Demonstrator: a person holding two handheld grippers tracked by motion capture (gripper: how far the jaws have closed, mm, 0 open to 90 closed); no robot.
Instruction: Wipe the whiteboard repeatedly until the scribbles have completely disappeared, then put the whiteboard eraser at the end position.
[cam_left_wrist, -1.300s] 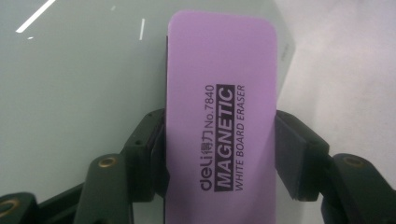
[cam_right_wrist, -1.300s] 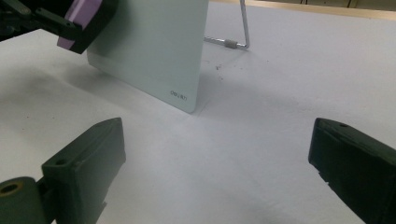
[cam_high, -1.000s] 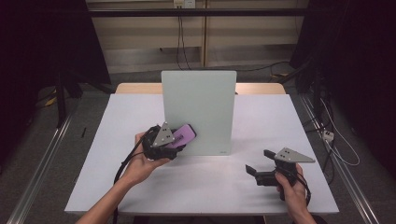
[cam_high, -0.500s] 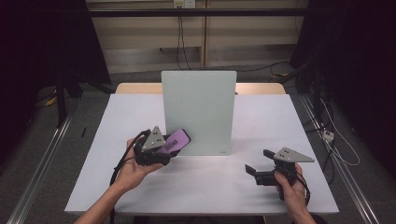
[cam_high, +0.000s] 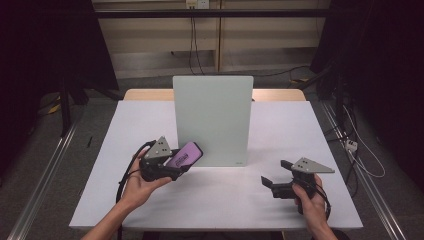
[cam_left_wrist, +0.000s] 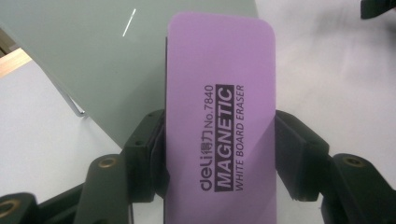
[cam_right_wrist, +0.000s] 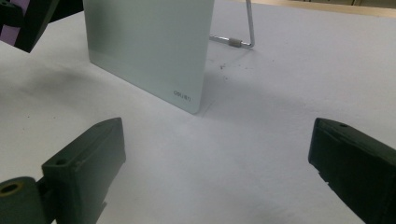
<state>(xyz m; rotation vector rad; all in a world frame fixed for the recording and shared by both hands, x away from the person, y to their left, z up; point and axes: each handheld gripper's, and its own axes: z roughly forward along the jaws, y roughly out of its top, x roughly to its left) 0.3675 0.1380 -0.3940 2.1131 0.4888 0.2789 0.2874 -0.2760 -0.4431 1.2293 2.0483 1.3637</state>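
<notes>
eraser, purple and rigid-looking, marked as a magnetic whiteboard eraser, sits clamped by its long edges in the left gripper, held just off the lower left corner of the standing whiteboard. it looks light and smooth-backed, so a grip across the narrow sides seems safest. the right gripper rests on the table to the board's lower right, jaws spread wide apart around nothing.
</notes>
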